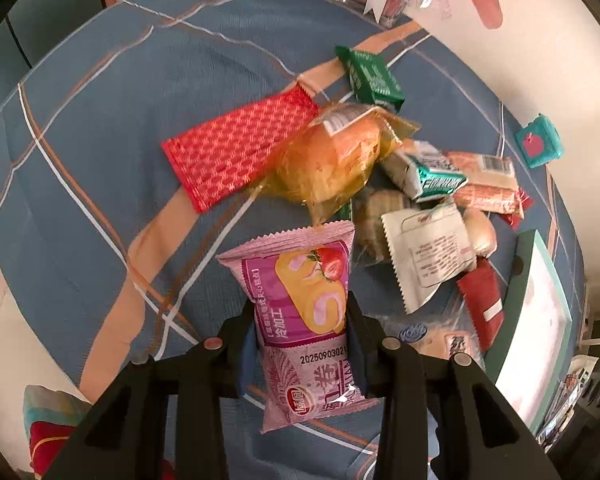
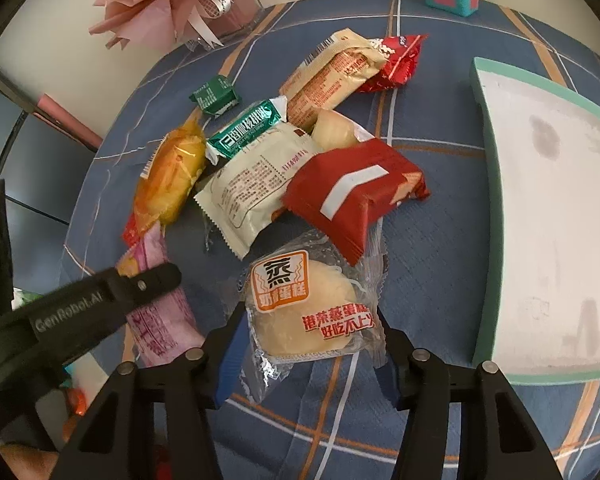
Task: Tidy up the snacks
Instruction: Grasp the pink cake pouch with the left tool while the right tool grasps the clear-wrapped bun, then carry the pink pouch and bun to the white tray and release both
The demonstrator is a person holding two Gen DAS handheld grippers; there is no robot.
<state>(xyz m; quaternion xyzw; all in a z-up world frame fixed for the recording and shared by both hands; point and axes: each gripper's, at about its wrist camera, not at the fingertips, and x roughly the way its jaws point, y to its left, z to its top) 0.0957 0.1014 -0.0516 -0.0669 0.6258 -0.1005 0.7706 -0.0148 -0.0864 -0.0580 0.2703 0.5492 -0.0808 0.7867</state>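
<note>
Right wrist view takes in the widest ground: a tabletop (image 2: 428, 240) under a blue plaid cloth, a mint-rimmed white tray (image 2: 548, 216) on its right side, and a loose pile of wrapped snacks to the left of the tray. Both tools have a packet each, so the step in hand looks like the pick-up, with the carry to the tray not yet done. The next move probably calls for lifting each packet clear of the pile and taking it rightward over the tray's rim without dragging its neighbours along.

In that pile the red packet with a white stripe (image 2: 352, 196) lies just beyond the steamed cake and overlaps its clear wrapper, so it could shift on the lift. A cream packet with fine print (image 2: 256, 188) sits left of it and an orange-wrapped bun (image 2: 172, 176) further left.

Nearest the camera, the right tool (image 2: 308, 340) has its jaws closed in on the clear-wrapped steamed cake (image 2: 300, 304), one finger on each side. It points forward and down at the cloth.

From the left wrist view, the left tool (image 1: 302, 328) is clamped across the middle of the pink strawberry roll packet (image 1: 300, 304), held upright along the fingers at the near left edge of the pile.
</note>
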